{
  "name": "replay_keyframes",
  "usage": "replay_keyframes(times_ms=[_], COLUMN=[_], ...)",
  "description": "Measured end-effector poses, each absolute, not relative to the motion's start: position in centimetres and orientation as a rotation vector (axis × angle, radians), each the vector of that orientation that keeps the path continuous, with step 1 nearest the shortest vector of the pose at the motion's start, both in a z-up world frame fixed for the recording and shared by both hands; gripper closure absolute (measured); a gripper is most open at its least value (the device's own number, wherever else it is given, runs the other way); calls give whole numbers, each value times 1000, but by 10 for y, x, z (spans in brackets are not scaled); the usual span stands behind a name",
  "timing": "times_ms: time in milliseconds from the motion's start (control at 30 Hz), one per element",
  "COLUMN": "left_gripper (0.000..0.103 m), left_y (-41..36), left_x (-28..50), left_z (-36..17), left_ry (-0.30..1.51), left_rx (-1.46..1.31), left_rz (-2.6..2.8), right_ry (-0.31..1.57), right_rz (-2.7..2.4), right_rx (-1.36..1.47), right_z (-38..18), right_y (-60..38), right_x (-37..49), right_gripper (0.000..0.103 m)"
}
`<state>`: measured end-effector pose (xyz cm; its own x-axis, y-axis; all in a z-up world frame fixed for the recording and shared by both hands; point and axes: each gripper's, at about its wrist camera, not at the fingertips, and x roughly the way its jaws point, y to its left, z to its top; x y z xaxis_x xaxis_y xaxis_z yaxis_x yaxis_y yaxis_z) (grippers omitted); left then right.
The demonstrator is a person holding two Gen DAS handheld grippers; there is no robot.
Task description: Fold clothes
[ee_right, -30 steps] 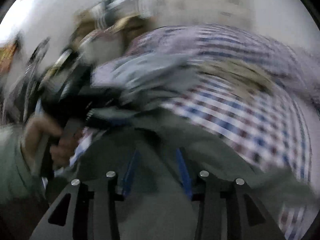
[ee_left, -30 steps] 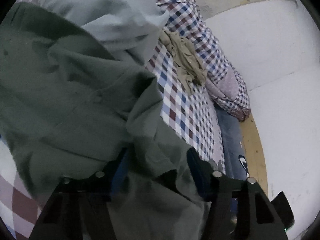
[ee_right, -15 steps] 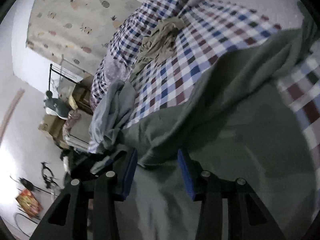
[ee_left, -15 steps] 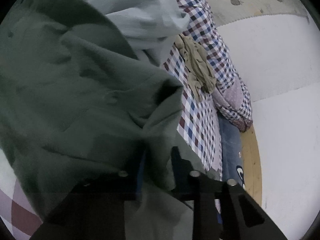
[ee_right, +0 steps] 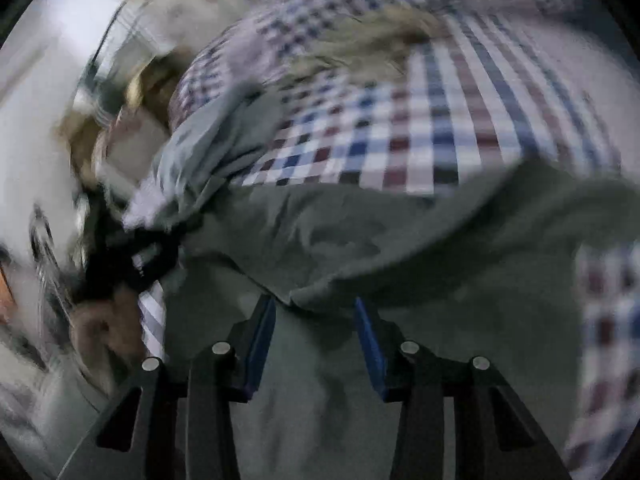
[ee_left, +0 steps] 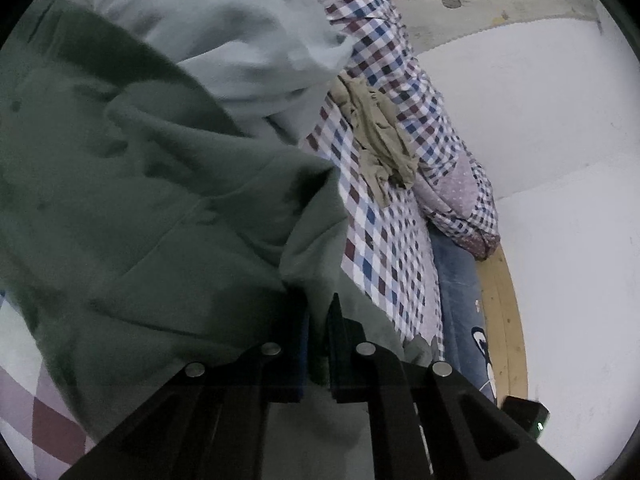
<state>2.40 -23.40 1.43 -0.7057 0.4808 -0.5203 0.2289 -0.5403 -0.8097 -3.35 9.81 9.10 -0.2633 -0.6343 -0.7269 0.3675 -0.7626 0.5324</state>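
A dark green garment lies crumpled over the checked bedsheet and fills the left wrist view. My left gripper is shut on a fold of its edge. In the blurred right wrist view the same green garment spreads across the lower half. My right gripper stands open over it, blue pads apart, with cloth lying between and under the fingers. A pale blue-grey garment is heaped behind the green one, and shows as the pale garment at the bed's left edge.
An olive-tan garment lies bunched farther up the bed. Jeans hang at the bed's side by a wooden rail and white wall. A hand and cluttered room show blurred at left.
My left gripper's jaws have closed from wide apart onto the green fabric fold. The right gripper has swung about quickly over the garment, staying open; its view is blurred again.
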Motion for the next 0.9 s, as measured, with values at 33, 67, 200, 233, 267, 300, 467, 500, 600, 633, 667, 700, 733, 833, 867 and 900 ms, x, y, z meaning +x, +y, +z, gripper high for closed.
replay_keyframes(times_ms=[33, 67, 200, 233, 267, 300, 467, 500, 600, 633, 667, 700, 733, 833, 867, 900], left_gripper=[97, 97, 97, 97, 97, 97, 98, 98, 98, 98, 98, 98, 98, 98, 98, 98], left_y=[-233, -233, -234, -235, -236, -237, -243, -246, -258, -262, -264, -263, -263, -262, -262, -262], left_x=[23, 23, 24, 24, 25, 26, 29, 27, 11, 3, -8, -20, -33, -71, -84, -97], left_z=[15, 14, 15, 15, 16, 16, 23, 27, 45, 52, 58, 64, 69, 86, 92, 94], left_ry=[-1409, -1405, -1408, -1412, -1416, -1422, -1478, -1482, -1485, -1486, -1486, -1485, -1484, -1481, -1479, -1486], left_rx=[-1127, -1134, -1137, -1132, -1127, -1122, -1037, -1017, -948, -921, -908, -902, -896, -877, -870, -874], left_rz=[2376, 2379, 2378, 2376, 2374, 2369, 2306, 2300, 2296, 2296, 2302, 2311, 2320, 2347, 2356, 2368], right_ry=[-432, -482, -504, -501, -498, -494, -554, -573, -602, -600, -595, -581, -565, -553, -556, -560], right_rz=[-2058, -2064, -2107, -2107, -2107, -2106, -2125, -2130, -2149, -2154, -2160, -2169, -2180, -2220, -2233, -2247], right_rx=[1361, 1366, 1441, 1462, 1472, 1455, 1298, 1258, 1157, 1124, 1092, 1066, 1045, 993, 976, 959], right_z=[88, 86, 73, 68, 66, 66, 92, 100, 125, 135, 144, 152, 160, 175, 179, 183], right_y=[102, 103, 99, 97, 96, 95, 103, 106, 114, 115, 115, 113, 111, 109, 109, 108], right_x=[-36, -38, -48, -49, -50, -50, -57, -60, -76, -84, -93, -102, -114, -144, -155, -167], right_gripper=[59, 59, 82, 89, 92, 95, 97, 97, 97, 97, 97, 97, 98, 98, 98, 98])
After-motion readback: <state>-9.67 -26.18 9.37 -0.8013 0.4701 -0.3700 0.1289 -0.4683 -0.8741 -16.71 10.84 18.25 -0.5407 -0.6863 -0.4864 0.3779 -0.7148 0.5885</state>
